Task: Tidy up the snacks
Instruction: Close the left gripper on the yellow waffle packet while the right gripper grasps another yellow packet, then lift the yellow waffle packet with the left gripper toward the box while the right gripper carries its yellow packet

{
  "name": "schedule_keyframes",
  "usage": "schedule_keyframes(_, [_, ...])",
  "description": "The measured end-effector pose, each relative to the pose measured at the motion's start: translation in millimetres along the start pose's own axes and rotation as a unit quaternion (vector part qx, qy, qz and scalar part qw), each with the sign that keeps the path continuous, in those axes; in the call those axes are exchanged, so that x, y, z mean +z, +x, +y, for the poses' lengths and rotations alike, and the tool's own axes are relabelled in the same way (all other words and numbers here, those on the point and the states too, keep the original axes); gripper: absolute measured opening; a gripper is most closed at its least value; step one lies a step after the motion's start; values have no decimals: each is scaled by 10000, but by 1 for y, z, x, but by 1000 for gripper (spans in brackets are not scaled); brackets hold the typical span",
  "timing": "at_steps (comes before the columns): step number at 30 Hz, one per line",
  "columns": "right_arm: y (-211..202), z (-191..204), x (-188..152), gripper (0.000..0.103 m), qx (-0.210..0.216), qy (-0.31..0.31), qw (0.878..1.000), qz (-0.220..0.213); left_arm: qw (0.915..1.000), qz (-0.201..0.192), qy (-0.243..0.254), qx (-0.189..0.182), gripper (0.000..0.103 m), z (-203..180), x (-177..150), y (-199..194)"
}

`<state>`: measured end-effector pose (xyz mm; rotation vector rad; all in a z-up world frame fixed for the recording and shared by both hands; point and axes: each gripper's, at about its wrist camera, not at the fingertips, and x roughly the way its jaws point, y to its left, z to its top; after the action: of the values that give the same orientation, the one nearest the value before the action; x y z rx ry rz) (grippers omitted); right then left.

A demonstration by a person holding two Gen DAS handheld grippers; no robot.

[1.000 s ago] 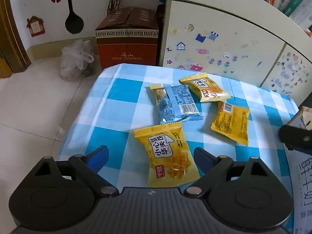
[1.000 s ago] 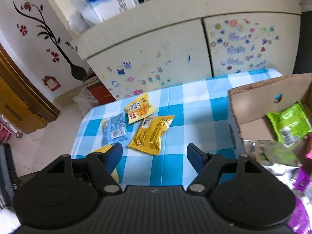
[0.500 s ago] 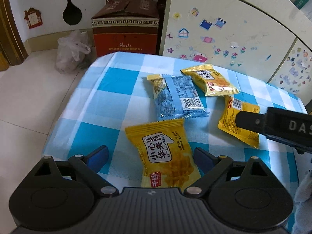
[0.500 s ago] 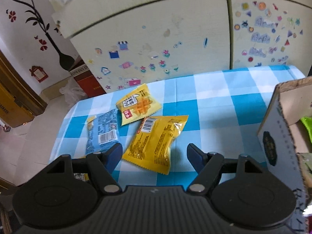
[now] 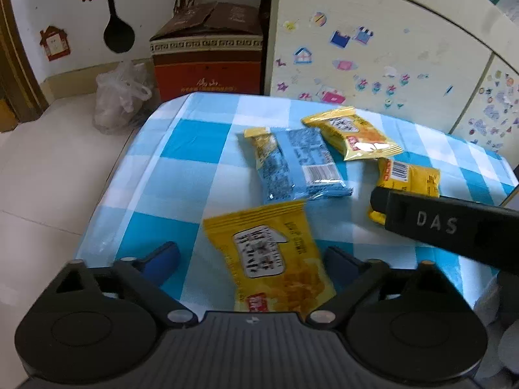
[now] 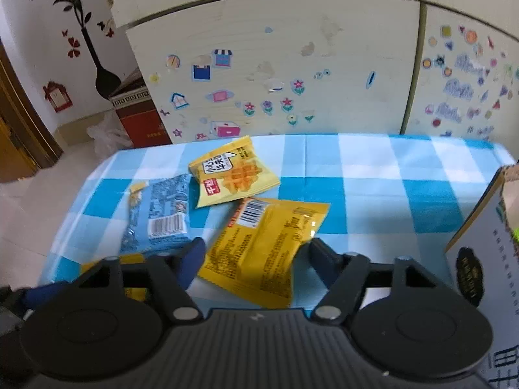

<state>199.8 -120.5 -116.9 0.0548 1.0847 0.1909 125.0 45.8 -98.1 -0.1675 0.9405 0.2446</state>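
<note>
Slippery foil was the risk: both claws were closing around but not yet gripping yellow waffle packets on the checked surface (image 6: 324,159), left claw (image 5: 251,261) on the face-up packet (image 5: 272,259), right claw (image 6: 256,253) on the barcode-up packet (image 6: 259,246), which could skid or crumple

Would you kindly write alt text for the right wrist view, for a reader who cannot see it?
The right gripper is closing around a yellow snack packet lying barcode-up on a blue checked tablecloth. Beyond lie a waffle packet and a blue packet; a cardboard box stands at right.
</note>
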Motion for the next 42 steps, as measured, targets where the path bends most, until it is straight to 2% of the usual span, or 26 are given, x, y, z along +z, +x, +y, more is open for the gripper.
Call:
schedule_keyframes(2, [-2, -2, 0, 57, -6, -23, 10000, -18, 10000, -40, 33, -69, 80, -1, 1, -3])
schedule_keyframes(8, [-7, -5, -1, 44, 135, 24, 9999, 37, 9999, -72, -34, -62, 62, 2, 3, -6])
schedule_keyframes(16, [-18, -6, -5, 33, 337, 81, 9993, 140, 9998, 1, -181, -74, 60, 5, 4, -12])
schedule_keyframes(23, [-33, -16, -9, 31, 382, 245, 9987, 218, 9997, -60, -209, -107, 60, 5, 6, -26])
schedule_keyframes(39, [-79, -20, -22, 26, 578, 156, 9980, 200, 9995, -235, -139, -173, 60, 2, 7, -56])
schedule_keyframes(42, [-88, -19, -24, 22, 607, 77, 9980, 154, 9995, -254, -109, -182, 60, 1, 6, -59])
